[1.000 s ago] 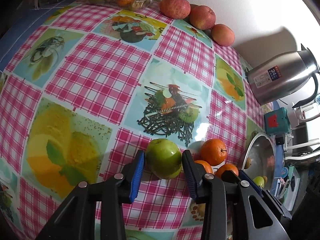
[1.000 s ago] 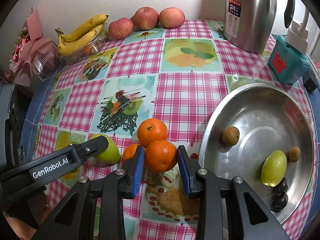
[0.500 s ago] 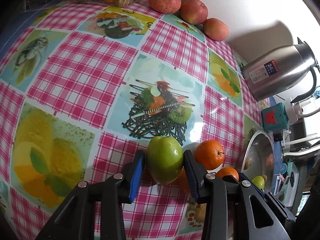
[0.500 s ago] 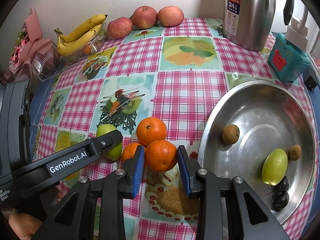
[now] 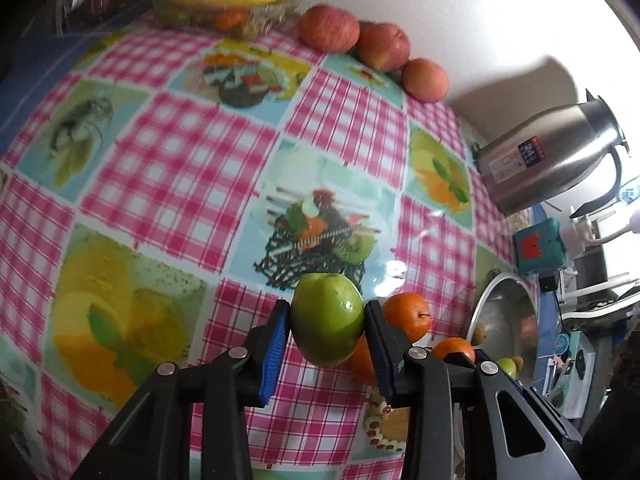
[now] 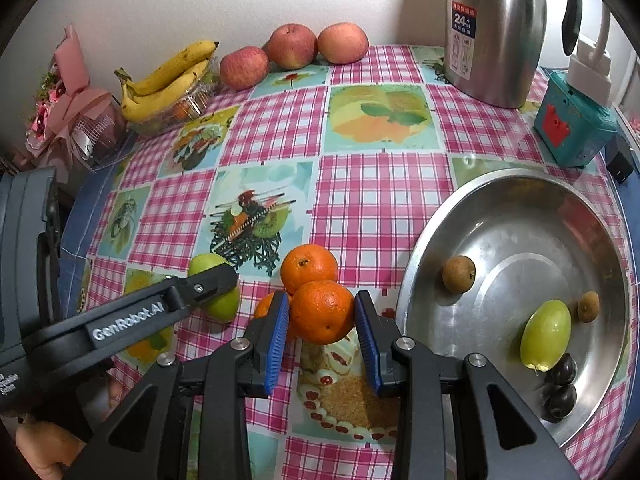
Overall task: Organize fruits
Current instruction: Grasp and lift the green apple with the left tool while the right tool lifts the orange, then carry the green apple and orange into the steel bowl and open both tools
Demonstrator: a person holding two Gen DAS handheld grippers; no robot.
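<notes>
A green apple [image 5: 326, 318] sits between the blue pads of my left gripper [image 5: 326, 320], which is shut on it. I cannot tell whether the apple rests on the tablecloth or hangs just above it. In the right wrist view, one left finger crosses the same green apple [image 6: 214, 292]. My right gripper [image 6: 322, 322] is shut on an orange [image 6: 322, 312]. A second orange [image 6: 309, 266] lies just behind it. A third orange [image 6: 266, 306] is half hidden by the left pad. A steel bowl [image 6: 520, 240] stands to the right.
The bowl holds an oblong green fruit [image 6: 546, 334], small brown fruits [image 6: 459, 274] and dark ones [image 6: 560, 384]. Three red apples [image 6: 292, 46], bananas [image 6: 168, 80] on a clear tub, a steel kettle [image 6: 494, 32] and a teal box [image 6: 572, 128] line the back. A pink bouquet [image 6: 68, 112] is at the far left.
The left pads have drawn in against the green apple, which now stands more upright between them. The right gripper and its orange have stayed put.
</notes>
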